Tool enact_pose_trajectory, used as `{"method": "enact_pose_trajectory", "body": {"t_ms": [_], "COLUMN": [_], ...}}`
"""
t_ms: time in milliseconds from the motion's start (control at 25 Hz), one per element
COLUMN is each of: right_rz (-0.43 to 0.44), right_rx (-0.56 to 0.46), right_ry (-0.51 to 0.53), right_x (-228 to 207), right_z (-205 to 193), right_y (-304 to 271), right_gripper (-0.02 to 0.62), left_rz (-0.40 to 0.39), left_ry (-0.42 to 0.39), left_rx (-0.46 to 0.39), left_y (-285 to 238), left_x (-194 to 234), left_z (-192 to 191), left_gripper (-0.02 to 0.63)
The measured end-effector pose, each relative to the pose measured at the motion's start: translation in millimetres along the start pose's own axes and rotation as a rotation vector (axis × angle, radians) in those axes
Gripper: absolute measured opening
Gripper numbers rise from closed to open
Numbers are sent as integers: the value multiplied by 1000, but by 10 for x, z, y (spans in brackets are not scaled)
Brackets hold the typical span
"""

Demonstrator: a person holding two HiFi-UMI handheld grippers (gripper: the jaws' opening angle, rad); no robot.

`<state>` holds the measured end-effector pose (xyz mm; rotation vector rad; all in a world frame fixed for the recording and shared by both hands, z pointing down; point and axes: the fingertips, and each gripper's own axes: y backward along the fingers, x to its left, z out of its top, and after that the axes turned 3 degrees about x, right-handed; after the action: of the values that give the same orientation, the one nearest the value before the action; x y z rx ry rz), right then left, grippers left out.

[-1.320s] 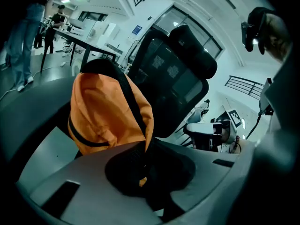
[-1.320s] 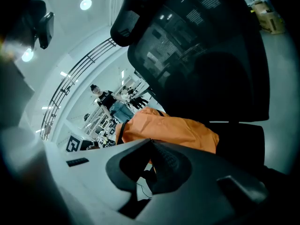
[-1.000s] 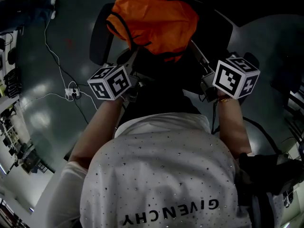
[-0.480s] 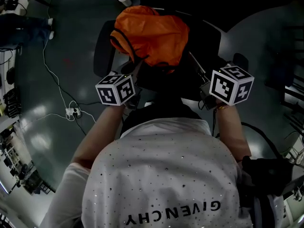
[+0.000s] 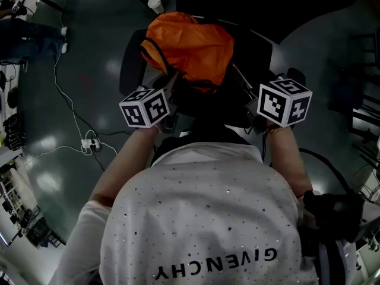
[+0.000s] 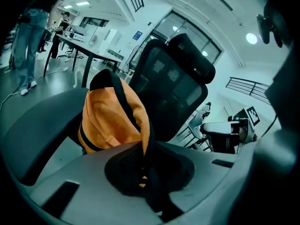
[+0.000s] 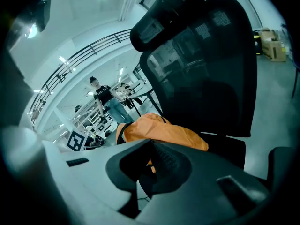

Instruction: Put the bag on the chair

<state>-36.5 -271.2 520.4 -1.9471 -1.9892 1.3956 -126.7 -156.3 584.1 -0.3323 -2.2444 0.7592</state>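
The orange bag with black straps hangs over the seat of the black office chair, in front of its tall backrest. My left gripper is shut on a fold of orange fabric and a black strap at the bag's near side, and its jaws have just closed a little further on it. My right gripper is shut on the other edge of the bag. In the head view both marker cubes flank the bag's near end. Whether the bag's bottom rests on the seat is hidden.
A white cup stands behind the chair. A white cable and power strip lie on the floor to the left. A person stands far left by desks. A dark bag lies at the right.
Both grippers have lifted slightly with the bag held between them. The left marker cube has shifted a little to the right, toward the chair.
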Motion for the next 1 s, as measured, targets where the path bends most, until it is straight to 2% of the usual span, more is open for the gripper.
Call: {"method": "enact_pose_trajectory", "body": {"t_ms": [120, 320, 400, 480, 680, 880, 1000], "right_rz": [-10, -16, -19, -21, -32, -33, -42], "right_rx": [-5, -1, 1, 2, 1, -1, -7], "right_ry": [13, 49, 62, 76, 107, 120, 130], "right_x": [-6, 41, 47, 51, 66, 119, 144], "right_z": [35, 114, 175, 220, 267, 294, 320], "right_y": [34, 46, 38, 33, 38, 45, 65], "right_gripper": [4, 5, 5, 5, 5, 5, 5], "left_rz": [37, 75, 65, 62, 52, 54, 18], "left_ry": [-18, 4, 11, 22, 67, 68, 68], "left_rx": [48, 70, 82, 92, 63, 27, -1], "left_y": [-21, 5, -13, -31, -42, 5, 14], "left_x": [49, 213, 246, 282, 349, 343, 208], "left_z": [-103, -177, -185, -206, -208, -78, 36], "left_gripper": [23, 44, 100, 119, 148, 204, 297]}}
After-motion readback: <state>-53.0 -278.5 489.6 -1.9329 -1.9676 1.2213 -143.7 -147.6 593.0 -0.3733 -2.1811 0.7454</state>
